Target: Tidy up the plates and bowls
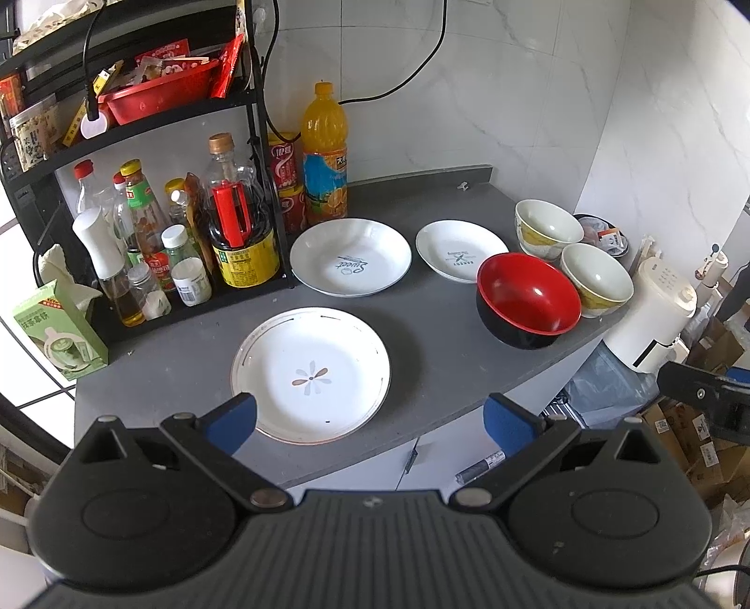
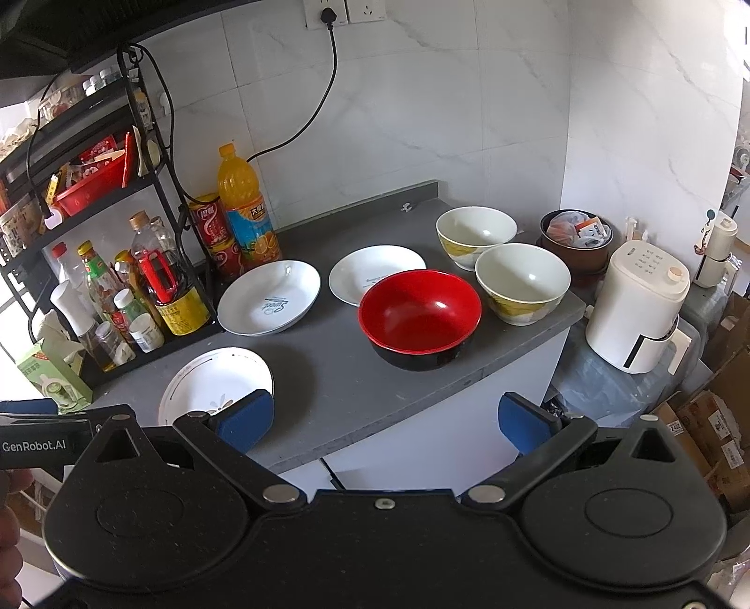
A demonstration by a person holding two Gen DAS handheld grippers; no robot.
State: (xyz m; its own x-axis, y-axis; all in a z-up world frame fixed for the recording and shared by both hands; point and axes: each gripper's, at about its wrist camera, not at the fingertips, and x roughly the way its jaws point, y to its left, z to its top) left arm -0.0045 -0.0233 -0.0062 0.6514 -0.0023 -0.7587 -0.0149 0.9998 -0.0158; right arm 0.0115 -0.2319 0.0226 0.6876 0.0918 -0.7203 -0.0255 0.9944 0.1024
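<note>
A: What is sitting on the grey counter (image 1: 422, 365)?

B: A big flower plate (image 1: 310, 375) is lying near the front edge; two white plates are sitting behind it; a red bowl (image 2: 420, 318) is standing beside two cream bowls.

A: And the grippers?

B: The left gripper (image 1: 370, 419) and right gripper (image 2: 386, 421) are both hanging wide apart, holding nothing; only the right view is showing the wall plug (image 2: 328, 14).

A matt grey countertop (image 1: 422, 365) is seen ahead of the claw. Just before the left fingers, a glossy white glazed plate with a flower (image 1: 310, 375) is found. Further ahead to the right, a shiny red-and-black bowl (image 2: 420, 318), plastic or lacquer by its look, shows bright highlights. At the far left, clear plastic bottles (image 1: 225, 187) are kept in a black metal rack (image 1: 255, 117). The wall (image 2: 445, 107) is smooth and marble-patterned.
</note>
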